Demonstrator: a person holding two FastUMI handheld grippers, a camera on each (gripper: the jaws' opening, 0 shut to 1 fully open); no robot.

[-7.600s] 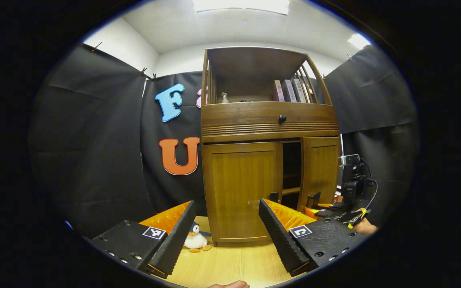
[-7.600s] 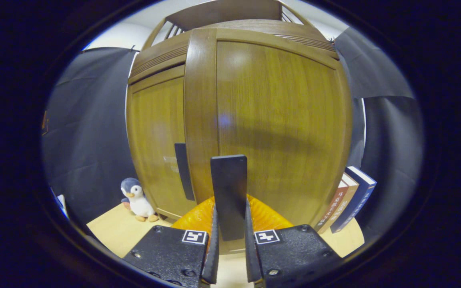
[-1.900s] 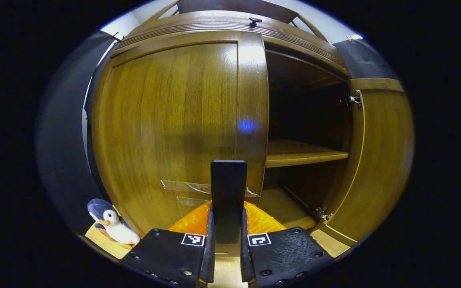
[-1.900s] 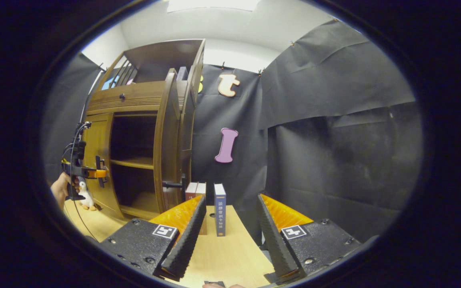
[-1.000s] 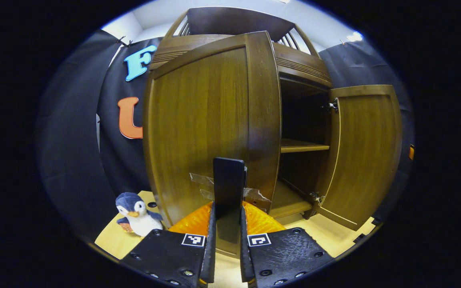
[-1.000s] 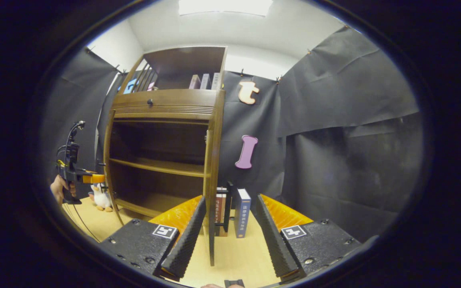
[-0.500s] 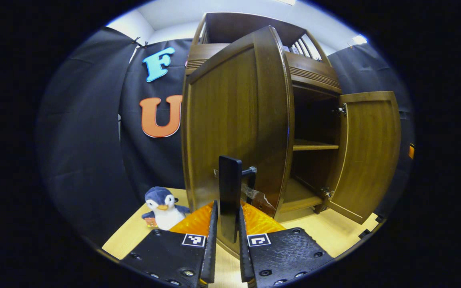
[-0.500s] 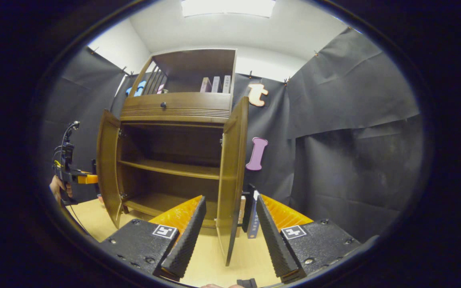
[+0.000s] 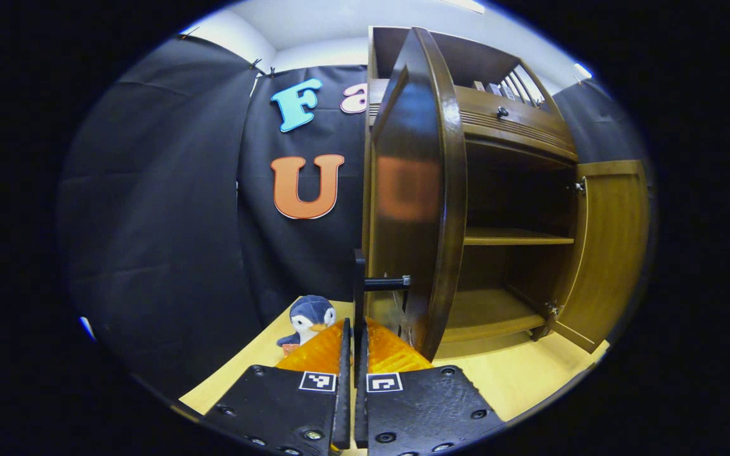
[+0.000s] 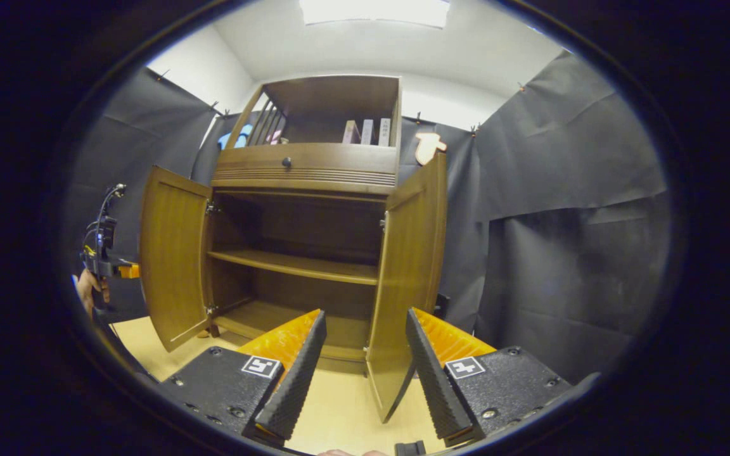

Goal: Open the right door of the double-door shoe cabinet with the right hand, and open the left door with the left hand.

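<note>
A stuffed penguin (image 9: pixel 310 315) sits on the wooden floor (image 10: pixel 339 411) just left of the shoe cabinet (image 10: pixel 305 174), behind the left door (image 9: pixel 412 190). Three books (image 10: pixel 366 132) stand in the cabinet's open top shelf, above one drawer knob (image 10: pixel 286 162). Both doors hang wide: the right door (image 10: pixel 408 278) swung out beside two bare inner shelves. The left gripper (image 9: pixel 353 345) pinches the left door's black handle (image 9: pixel 359 285) between its fingers. The right gripper (image 10: pixel 365 354) is spread, holding nothing, in front of the cabinet.
</note>
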